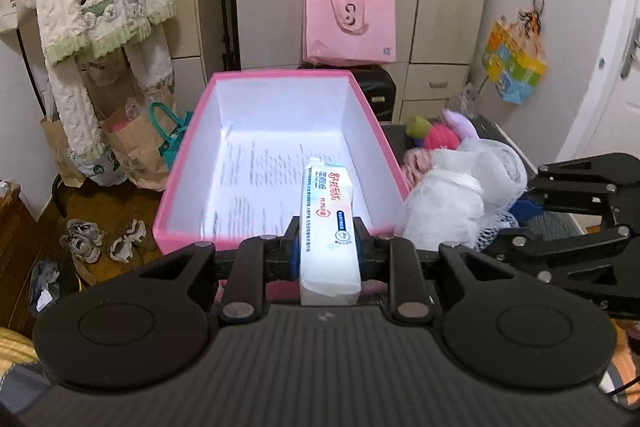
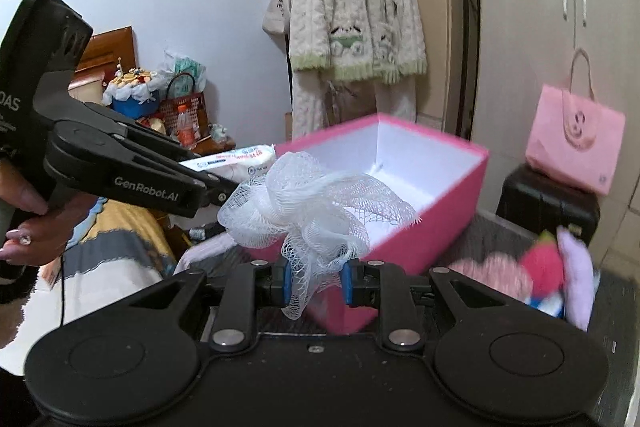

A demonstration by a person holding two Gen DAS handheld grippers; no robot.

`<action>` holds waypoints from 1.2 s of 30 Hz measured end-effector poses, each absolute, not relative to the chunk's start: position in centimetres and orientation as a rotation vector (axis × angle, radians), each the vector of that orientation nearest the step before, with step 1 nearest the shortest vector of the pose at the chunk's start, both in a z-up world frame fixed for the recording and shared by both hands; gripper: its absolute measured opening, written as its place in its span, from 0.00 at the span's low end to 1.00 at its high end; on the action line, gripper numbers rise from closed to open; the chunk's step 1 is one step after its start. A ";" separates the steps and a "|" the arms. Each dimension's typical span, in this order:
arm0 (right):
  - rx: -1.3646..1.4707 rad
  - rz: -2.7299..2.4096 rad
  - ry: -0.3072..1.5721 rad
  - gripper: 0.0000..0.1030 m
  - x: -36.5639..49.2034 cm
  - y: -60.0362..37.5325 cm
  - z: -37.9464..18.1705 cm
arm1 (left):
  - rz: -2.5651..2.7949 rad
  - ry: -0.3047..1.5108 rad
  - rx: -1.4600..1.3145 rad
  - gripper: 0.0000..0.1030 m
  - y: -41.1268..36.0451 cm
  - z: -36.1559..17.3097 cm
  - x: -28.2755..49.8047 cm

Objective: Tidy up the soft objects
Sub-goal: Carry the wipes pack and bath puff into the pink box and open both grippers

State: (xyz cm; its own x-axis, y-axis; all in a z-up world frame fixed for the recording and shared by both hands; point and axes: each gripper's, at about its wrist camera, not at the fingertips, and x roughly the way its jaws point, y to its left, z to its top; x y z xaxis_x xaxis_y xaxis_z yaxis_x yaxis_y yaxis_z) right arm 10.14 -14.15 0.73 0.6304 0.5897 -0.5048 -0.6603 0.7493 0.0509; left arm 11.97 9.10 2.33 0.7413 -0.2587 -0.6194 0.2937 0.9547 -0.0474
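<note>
Left wrist: left tongs (image 1: 329,254) clamp white tissue pack (image 1: 328,227) over pink box (image 1: 276,163); right tongs (image 2: 316,277) pinch white mesh pouf (image 2: 312,203) beside box; plush toys (image 2: 544,275) right.

Tissue pack (image 1: 329,223): glossy printed plastic film, smooth, lightly creased. Mesh bath puff (image 2: 308,203): white open netting, rough and gathered. Box (image 1: 192,163): matt pink card outside, smooth white paper lining within. Left hand-held gripper (image 1: 329,251): matt black plastic with bright metal pivot pins and blue pads; ribbed housing. Hanging robe (image 2: 356,11): cream fleece, thick and nubbly, green trim. Pink tote bag (image 1: 351,25): matt, smooth-faced. Floor (image 1: 120,203): glossy brown wood.
</note>
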 end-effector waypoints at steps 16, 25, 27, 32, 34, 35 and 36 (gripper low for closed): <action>-0.448 0.791 0.779 0.27 26.1 -7.1 -2.4 | -0.266 0.951 0.156 0.22 9.4 -3.4 29.1; -0.645 0.844 0.810 0.31 27.1 -5.1 -3.9 | -0.321 1.045 0.157 0.22 9.2 -5.4 30.6; -0.655 0.851 0.829 0.34 27.7 -4.7 -4.1 | -0.302 1.029 0.163 0.26 9.4 -5.0 30.5; -0.657 0.875 0.828 0.46 27.8 -4.2 -4.1 | -0.284 0.959 0.181 0.35 10.1 -3.8 29.8; -0.647 0.884 0.828 0.54 27.6 -4.3 -4.1 | -0.296 0.956 0.171 0.35 10.4 -3.4 29.3; -0.645 0.881 0.825 0.56 27.3 -4.3 -4.0 | -0.300 0.950 0.173 0.38 10.5 -3.1 29.0; -0.645 0.877 0.821 0.59 27.0 -4.2 -3.9 | -0.302 0.937 0.181 0.42 10.5 -2.8 28.5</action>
